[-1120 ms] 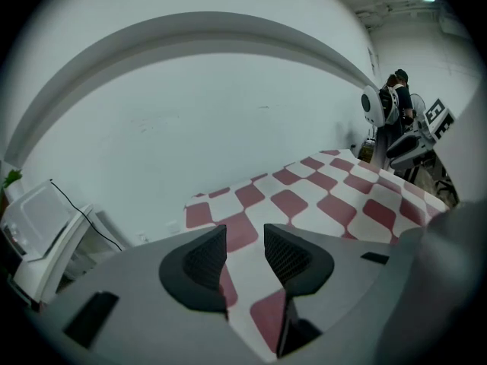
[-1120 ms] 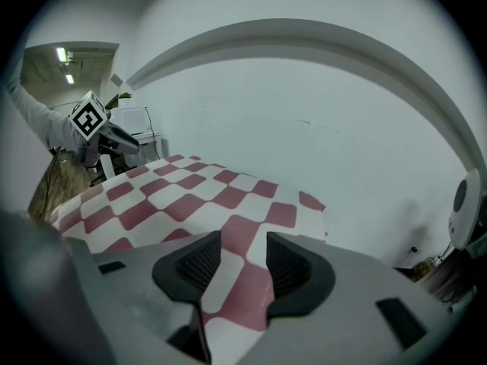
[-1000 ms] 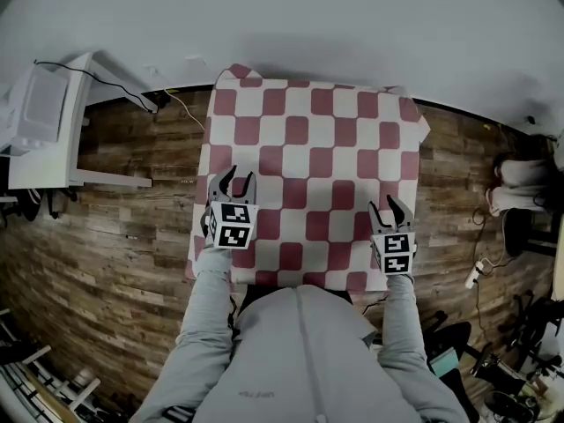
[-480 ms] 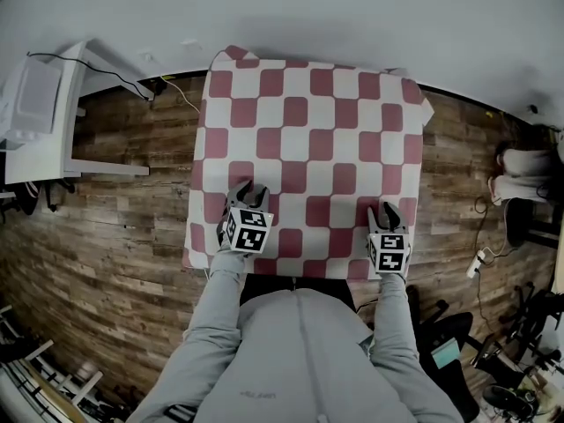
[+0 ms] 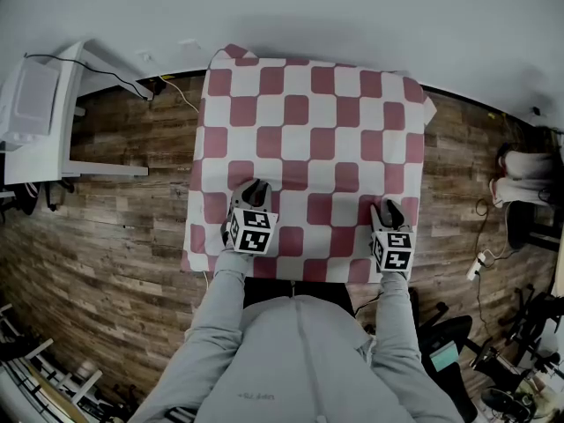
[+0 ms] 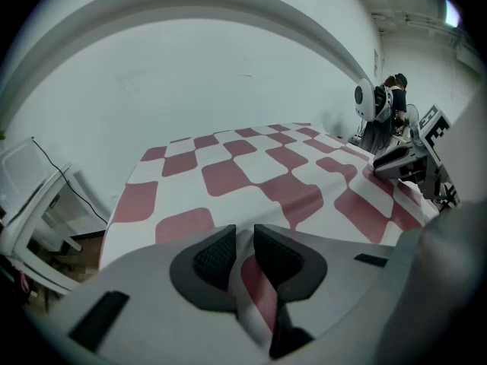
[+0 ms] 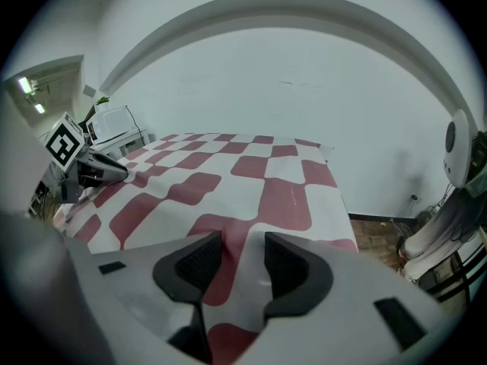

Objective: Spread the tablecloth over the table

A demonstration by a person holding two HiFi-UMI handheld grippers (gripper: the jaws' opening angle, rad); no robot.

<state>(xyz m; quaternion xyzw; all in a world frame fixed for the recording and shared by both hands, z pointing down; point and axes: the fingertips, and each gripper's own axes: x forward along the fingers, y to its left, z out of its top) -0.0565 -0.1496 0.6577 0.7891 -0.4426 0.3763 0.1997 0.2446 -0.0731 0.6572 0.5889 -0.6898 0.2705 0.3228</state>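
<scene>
The red-and-white chequered tablecloth (image 5: 308, 139) lies spread over the table, and its edges hang down the sides. My left gripper (image 5: 255, 186) is at the near left of the cloth. Its jaws have just been closing, and in the left gripper view (image 6: 243, 249) the pads pinch a raised fold of the tablecloth (image 6: 251, 166). My right gripper (image 5: 389, 206) is at the near right. Its jaws have just opened a little further, and in the right gripper view (image 7: 236, 261) they stand apart over the tablecloth (image 7: 228, 173) with a low ridge of it between them.
A white shelf unit (image 5: 44, 122) with a cable stands on the wood floor (image 5: 115, 236) to the left. The white wall (image 5: 352, 16) runs behind the table. Cables, a power strip (image 5: 476, 271) and clutter lie at the right. The person's torso (image 5: 300, 351) is against the near edge.
Both grippers have sunk onto the near part of the cloth. The left jaws, wide apart before, have closed onto a fold of cloth.
</scene>
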